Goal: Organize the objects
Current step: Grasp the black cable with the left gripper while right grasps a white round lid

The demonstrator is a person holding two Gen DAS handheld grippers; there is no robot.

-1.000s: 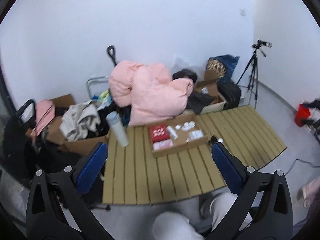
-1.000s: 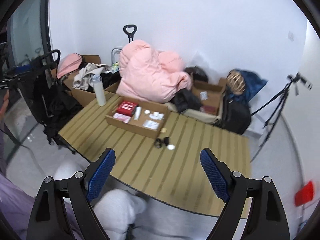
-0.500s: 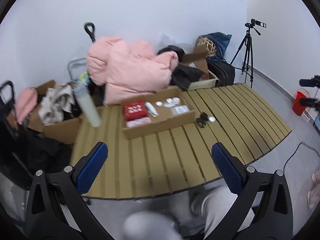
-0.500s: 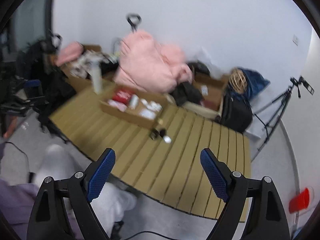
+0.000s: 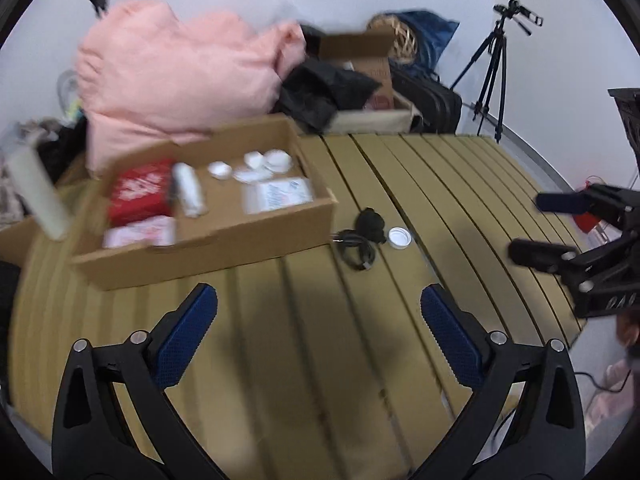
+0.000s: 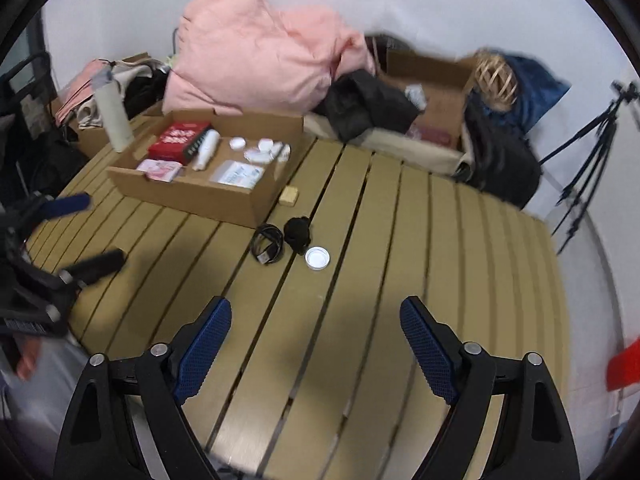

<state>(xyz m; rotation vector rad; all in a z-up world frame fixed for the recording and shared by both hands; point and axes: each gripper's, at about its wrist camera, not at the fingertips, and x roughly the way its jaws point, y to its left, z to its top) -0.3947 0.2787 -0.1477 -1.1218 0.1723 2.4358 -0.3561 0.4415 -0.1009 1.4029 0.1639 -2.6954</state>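
Tan slatted bench carries a box of sorted items, with cable, black lump and white cap loose beside it, presumably awaiting boxing, while both grippers, left and right, hover empty, fingers spread, the right's just narrowing.

Open left tool above slatted table

One open brown cardboard box sits on the slatted tan bench. Inside are one red box, one white tube and one flat white packet. Beyond the right gripper: one white round lid, one coiled black cable.
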